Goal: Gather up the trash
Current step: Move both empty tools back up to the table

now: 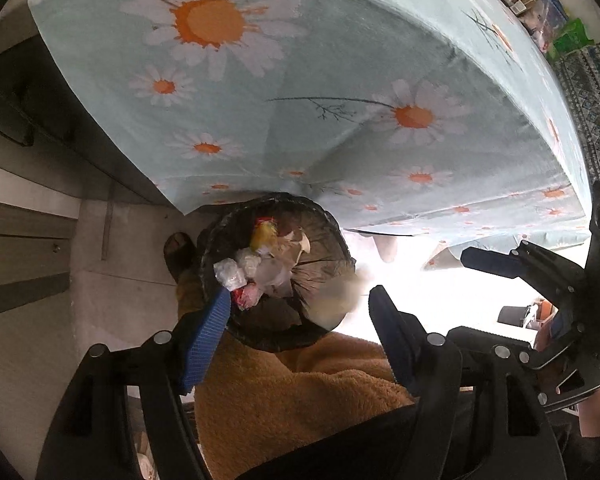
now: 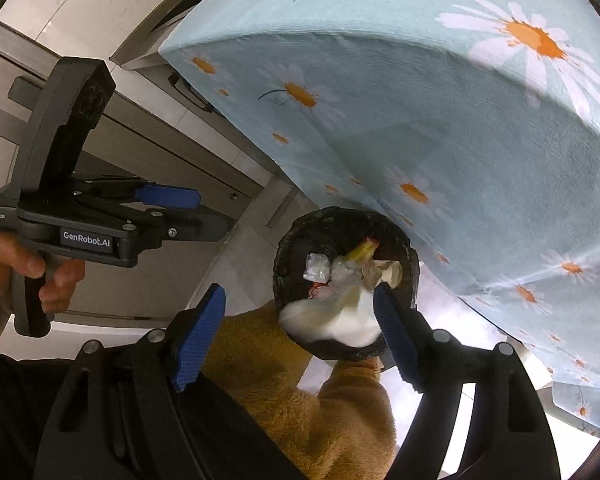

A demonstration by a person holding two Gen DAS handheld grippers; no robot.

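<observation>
The only writing that reads clearly is "GenRobot.AI", white on the black body of the left gripper (image 2: 188,210) as the right wrist view shows it; a smaller label at its rear is too small to make out. A hand (image 2: 28,268) wraps that gripper's handle.

A blue cloth (image 1: 340,80) printed with white and orange daisies covers the counter and hangs well down over its edge, folding at the corner. The bin (image 2: 346,288) stands on the floor just beside that hanging edge, nearly under it. It is round, lined with a crinkled black bag. Between bin and the grey cabinets (image 2: 148,152) there is a strip of pale bare floor (image 1: 112,272). A foot (image 1: 178,254) in a dark slipper stands right by the bin, and a leg in tan fleece (image 1: 300,400) fills the room below it.

The trash (image 1: 260,264) lies in the bin: crumpled clear plastic, a yellow wrapper with red, eggshell-like pieces, a red and white scrap. A white blurred piece (image 2: 340,318) sits at the near rim, right by the right gripper's finger.

Both grippers hang above the bin, pointing down. The jaws of the left gripper (image 1: 300,336) are spread with nothing between the ribbed blue pads. The jaws of the right gripper (image 2: 300,334) are spread too and grip nothing.
</observation>
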